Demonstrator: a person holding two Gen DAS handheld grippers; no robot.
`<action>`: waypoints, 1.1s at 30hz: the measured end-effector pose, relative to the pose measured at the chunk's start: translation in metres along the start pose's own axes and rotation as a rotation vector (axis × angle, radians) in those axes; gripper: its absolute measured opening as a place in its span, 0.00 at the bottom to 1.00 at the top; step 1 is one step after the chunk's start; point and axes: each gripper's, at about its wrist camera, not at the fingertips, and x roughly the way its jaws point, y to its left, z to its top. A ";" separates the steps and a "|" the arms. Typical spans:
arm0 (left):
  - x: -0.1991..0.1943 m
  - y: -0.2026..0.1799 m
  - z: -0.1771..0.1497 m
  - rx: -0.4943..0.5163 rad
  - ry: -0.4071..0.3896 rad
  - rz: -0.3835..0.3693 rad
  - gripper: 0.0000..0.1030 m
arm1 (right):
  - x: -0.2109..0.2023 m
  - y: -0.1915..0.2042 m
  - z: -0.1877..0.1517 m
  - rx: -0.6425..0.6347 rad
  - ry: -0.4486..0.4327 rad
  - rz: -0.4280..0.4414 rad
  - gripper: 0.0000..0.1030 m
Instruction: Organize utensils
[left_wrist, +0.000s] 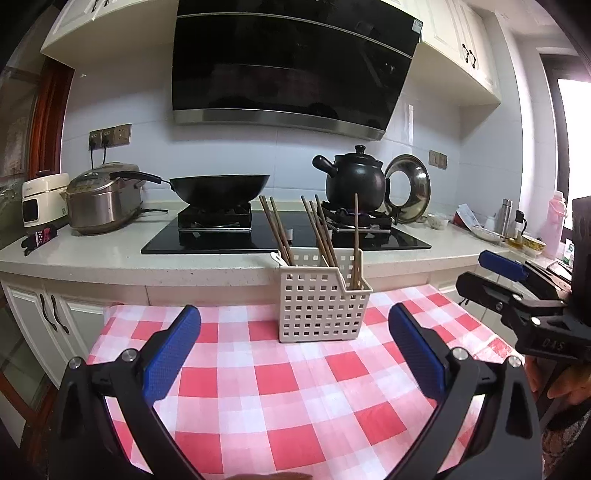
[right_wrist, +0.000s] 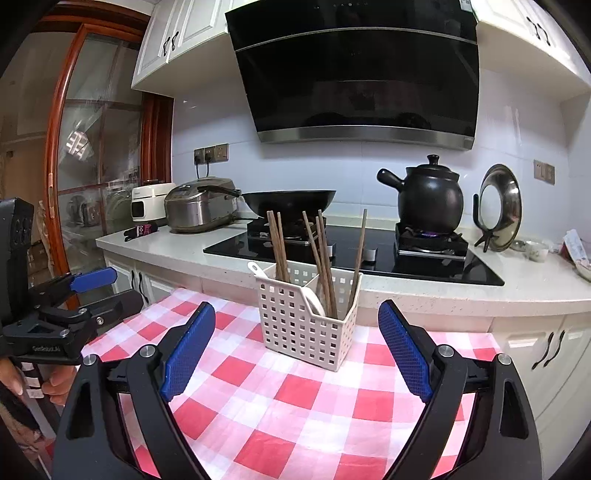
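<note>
Both claws spread, empty (left claw (left_wrist: 295, 354), right claw (right_wrist: 297, 349)), facing utensil basket (right_wrist: 306, 332), chopsticks (right_wrist: 282, 247) inside

Utensil basket (left_wrist: 322, 295) on the tablecloth (left_wrist: 295, 398), chopsticks (left_wrist: 320, 230) and spoon (right_wrist: 312, 301) in the basket, stove (left_wrist: 284, 234) behind the basket, wok (left_wrist: 219, 188) behind-left, kettle (left_wrist: 355, 181) behind-right, rice cooker (left_wrist: 103, 199) far left

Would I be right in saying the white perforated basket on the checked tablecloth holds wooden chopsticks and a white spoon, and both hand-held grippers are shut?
Not quite: both the left hand-held gripper and right hand-held gripper are open and empty, as each wrist view shows. The basket, chopsticks and spoon are as you say.
</note>
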 end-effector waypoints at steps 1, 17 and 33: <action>0.000 0.000 -0.001 0.001 0.002 0.005 0.96 | 0.000 0.001 0.000 -0.004 0.000 -0.001 0.82; 0.001 0.001 -0.004 -0.006 -0.005 0.025 0.96 | 0.004 0.009 -0.004 -0.010 0.005 0.004 0.82; 0.002 0.001 -0.004 0.002 0.000 0.018 0.96 | 0.002 0.007 -0.005 -0.004 0.005 0.010 0.82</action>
